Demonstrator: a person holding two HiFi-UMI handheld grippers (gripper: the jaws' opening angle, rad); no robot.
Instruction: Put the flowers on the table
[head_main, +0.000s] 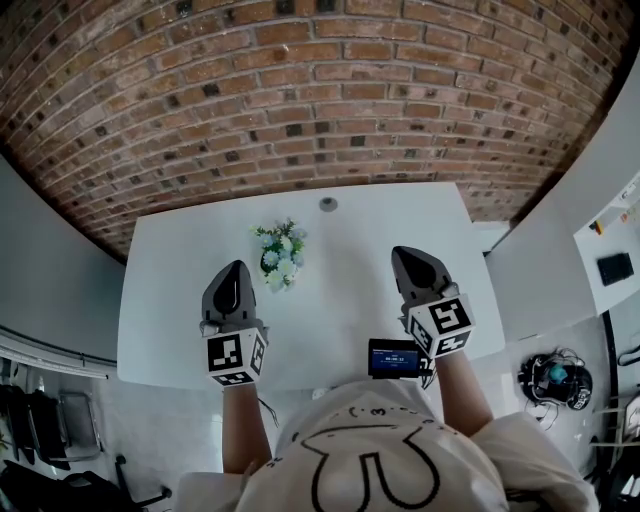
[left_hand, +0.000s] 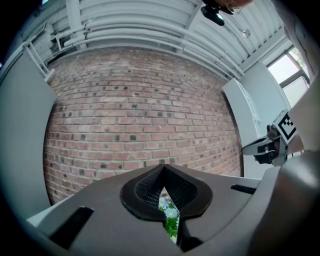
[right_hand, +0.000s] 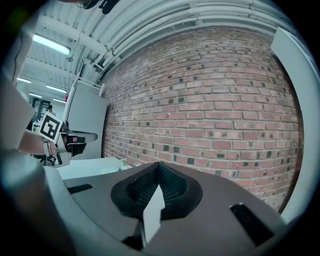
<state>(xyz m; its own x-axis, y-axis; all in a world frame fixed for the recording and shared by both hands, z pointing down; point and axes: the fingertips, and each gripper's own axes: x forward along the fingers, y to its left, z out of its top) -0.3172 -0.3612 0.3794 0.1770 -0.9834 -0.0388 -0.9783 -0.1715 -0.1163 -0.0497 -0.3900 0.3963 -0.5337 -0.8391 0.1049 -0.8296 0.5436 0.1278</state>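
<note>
A small bunch of flowers (head_main: 280, 256), pale blue and white blooms with green leaves, lies on the white table (head_main: 350, 300) left of its middle. My left gripper (head_main: 236, 268) hovers over the table just in front and left of the bunch, jaws shut and holding nothing. Through the thin slit in the left gripper (left_hand: 163, 186) I see the flowers (left_hand: 170, 218) straight ahead. My right gripper (head_main: 403, 252) is over the right half of the table, well apart from the bunch. The right gripper (right_hand: 159, 176) is shut too, with only bare white table showing in its slit.
A brick wall (head_main: 300, 90) runs right behind the table. A small grey round fitting (head_main: 328, 204) sits at the table's far edge. A black device with a blue screen (head_main: 395, 358) is at the near edge. Grey partitions flank both sides; cables and gear (head_main: 556, 380) lie lower right.
</note>
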